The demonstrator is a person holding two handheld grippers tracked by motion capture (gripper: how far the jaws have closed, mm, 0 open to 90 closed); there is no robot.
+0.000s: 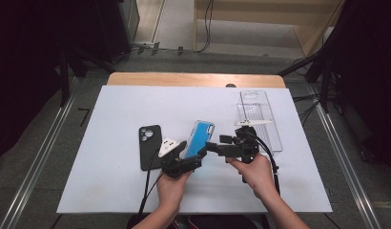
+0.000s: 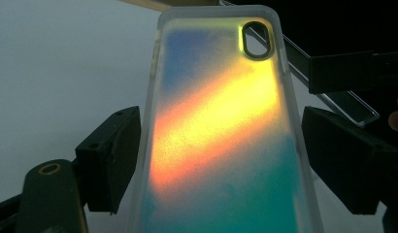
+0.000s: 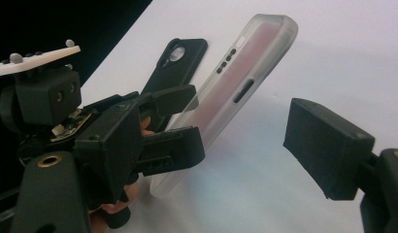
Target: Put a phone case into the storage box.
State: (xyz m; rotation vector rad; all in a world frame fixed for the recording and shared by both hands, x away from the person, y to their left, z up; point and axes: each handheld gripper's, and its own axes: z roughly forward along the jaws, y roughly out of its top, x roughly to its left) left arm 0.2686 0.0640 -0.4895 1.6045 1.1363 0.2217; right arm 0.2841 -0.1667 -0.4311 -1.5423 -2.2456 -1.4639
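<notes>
An iridescent blue and orange phone case [image 1: 199,136] with a frosted rim is held tilted above the white sheet [image 1: 108,114]. My left gripper [image 1: 191,153] is shut on it, its jaws pressing the two long edges near the lower end; in the left gripper view the case [image 2: 221,136] spans the whole gap between the jaws. My right gripper [image 1: 209,147] reaches in from the right and stands open close to the case's right edge. In the right gripper view the case [image 3: 236,82] is seen edge-on in the left gripper [image 3: 177,121], ahead of my own parted jaws.
A black phone case [image 1: 149,145] lies flat on the sheet left of the hands, camera hole away from me. A clear plastic case [image 1: 260,119] lies at the back right. A wooden table edge [image 1: 193,79] runs along the far side.
</notes>
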